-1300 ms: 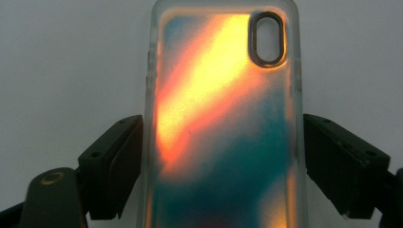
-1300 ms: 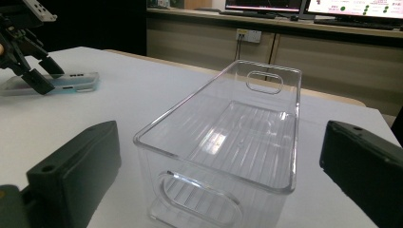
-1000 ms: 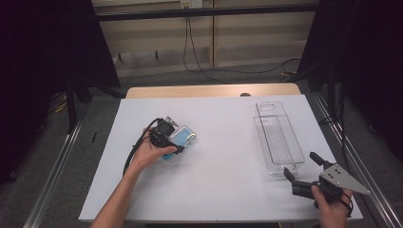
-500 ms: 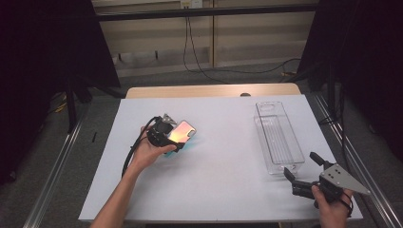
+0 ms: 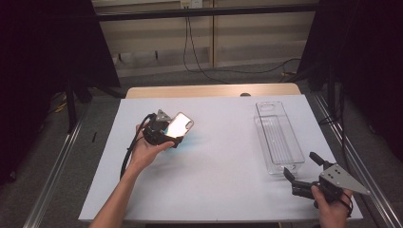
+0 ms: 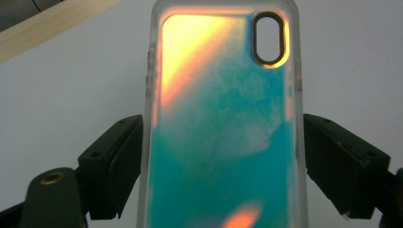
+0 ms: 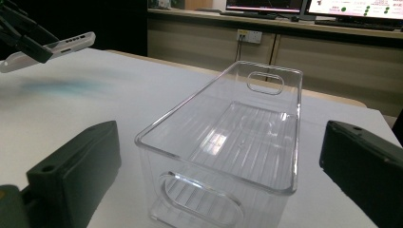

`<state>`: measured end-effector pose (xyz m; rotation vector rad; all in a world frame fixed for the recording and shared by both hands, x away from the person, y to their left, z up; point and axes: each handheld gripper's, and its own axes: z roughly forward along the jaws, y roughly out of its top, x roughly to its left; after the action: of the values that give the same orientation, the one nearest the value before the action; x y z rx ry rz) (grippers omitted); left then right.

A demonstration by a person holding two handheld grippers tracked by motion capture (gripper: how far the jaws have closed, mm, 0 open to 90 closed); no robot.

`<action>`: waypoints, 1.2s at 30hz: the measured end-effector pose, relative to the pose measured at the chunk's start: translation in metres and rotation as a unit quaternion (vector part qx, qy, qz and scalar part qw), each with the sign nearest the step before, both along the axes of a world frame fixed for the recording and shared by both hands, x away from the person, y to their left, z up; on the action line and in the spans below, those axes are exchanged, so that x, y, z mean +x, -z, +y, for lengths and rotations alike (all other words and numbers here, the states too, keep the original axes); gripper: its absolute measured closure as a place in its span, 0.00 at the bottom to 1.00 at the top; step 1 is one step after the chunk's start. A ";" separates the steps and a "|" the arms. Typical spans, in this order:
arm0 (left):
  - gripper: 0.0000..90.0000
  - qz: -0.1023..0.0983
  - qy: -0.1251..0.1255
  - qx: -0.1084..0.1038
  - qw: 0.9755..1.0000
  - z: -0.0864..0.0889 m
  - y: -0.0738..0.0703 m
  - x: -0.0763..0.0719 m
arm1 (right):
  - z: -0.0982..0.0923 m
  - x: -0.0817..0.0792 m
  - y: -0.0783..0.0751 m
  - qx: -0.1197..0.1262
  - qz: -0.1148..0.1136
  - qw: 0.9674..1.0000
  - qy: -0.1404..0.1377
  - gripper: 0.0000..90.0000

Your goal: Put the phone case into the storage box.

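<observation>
At the near right edge of the bench (image 5: 223, 190), the right gripper (image 5: 300, 170) waits with jaws spread wide, nothing between them, facing the clear plastic bin (image 5: 279, 137) just beyond. Farther off on the left, the left gripper (image 5: 167, 134) clamps the iridescent phone case (image 5: 179, 125) by its long sides and has lifted it clear of the bench since a second ago. The bin looks the likely destination, though that is hard to call.

Phone case at the left, bin at the right – well apart on the table (image 5: 223, 190)

The phone case (image 5: 180, 126) is raised above the table's left half, between the left gripper (image 5: 166, 133)'s jaws. The clear bin (image 5: 279, 137) stands lengthwise on the right half – the right gripper (image 5: 302, 173) sits just before its near end, jaws either side.
</observation>
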<state>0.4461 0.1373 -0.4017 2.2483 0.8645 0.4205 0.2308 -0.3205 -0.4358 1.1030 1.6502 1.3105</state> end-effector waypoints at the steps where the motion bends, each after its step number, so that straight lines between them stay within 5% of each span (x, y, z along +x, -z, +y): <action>1: 0.19 -0.004 -0.001 -0.007 1.000 0.000 -0.001 -0.001 | 0.000 0.000 0.000 0.000 0.000 1.000 0.000 0.00; 16: 0.19 -0.059 0.005 -0.026 0.998 -0.003 -0.011 -0.015 | 0.000 0.000 0.000 0.000 -0.002 1.000 0.000 0.00; 36: 0.19 -0.094 0.013 -0.027 0.995 -0.018 -0.019 -0.034 | 0.001 -0.001 -0.001 0.000 -0.004 1.000 -0.002 0.00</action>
<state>0.4121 0.1193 -0.3830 2.1295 0.7398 0.5787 0.2300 -0.3198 -0.4346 1.0932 1.6477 1.3168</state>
